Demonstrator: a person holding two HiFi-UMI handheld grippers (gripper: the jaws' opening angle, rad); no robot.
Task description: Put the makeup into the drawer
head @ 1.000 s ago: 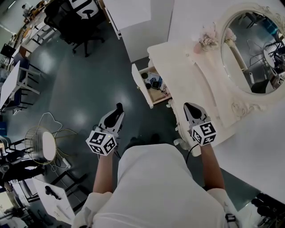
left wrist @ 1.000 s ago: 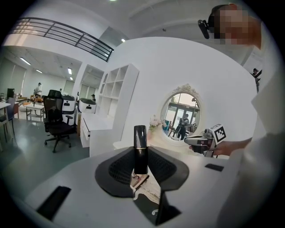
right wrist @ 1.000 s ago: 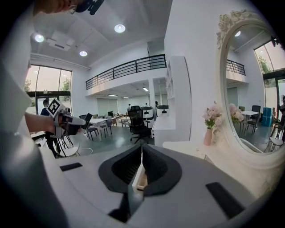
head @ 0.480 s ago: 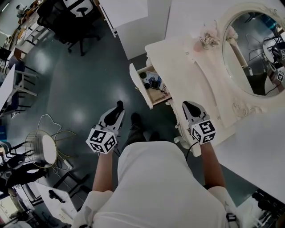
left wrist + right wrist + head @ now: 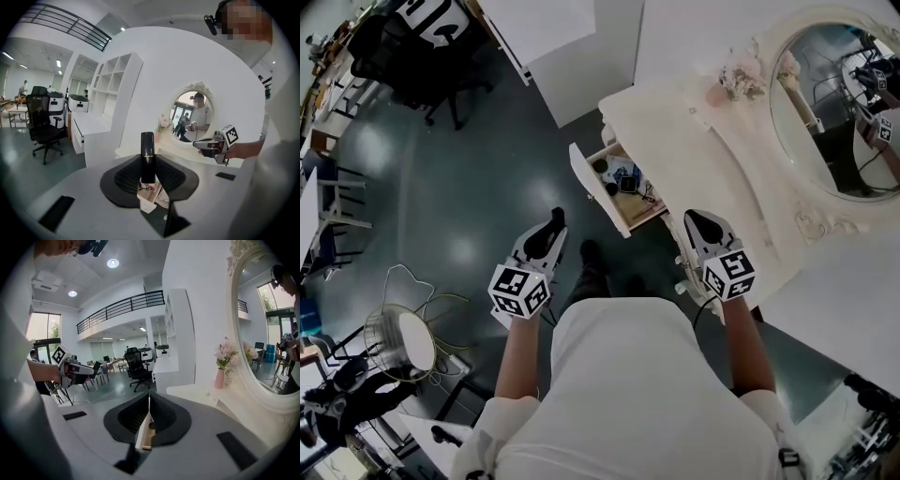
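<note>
Left gripper view: left gripper (image 5: pixel 148 177) jaws clamp an upright black makeup tube (image 5: pixel 147 152); right gripper (image 5: pixel 149 417) jaws pressed together, empty (drawer (image 5: pixel 587 180) open).

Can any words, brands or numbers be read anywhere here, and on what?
None can be read.
Black-and-white marker cubes, left and right: square patterns only, no letters.
Slim black makeup tube in the left gripper: no label visible.
Small items in the open cream drawer: too small to read.
</note>
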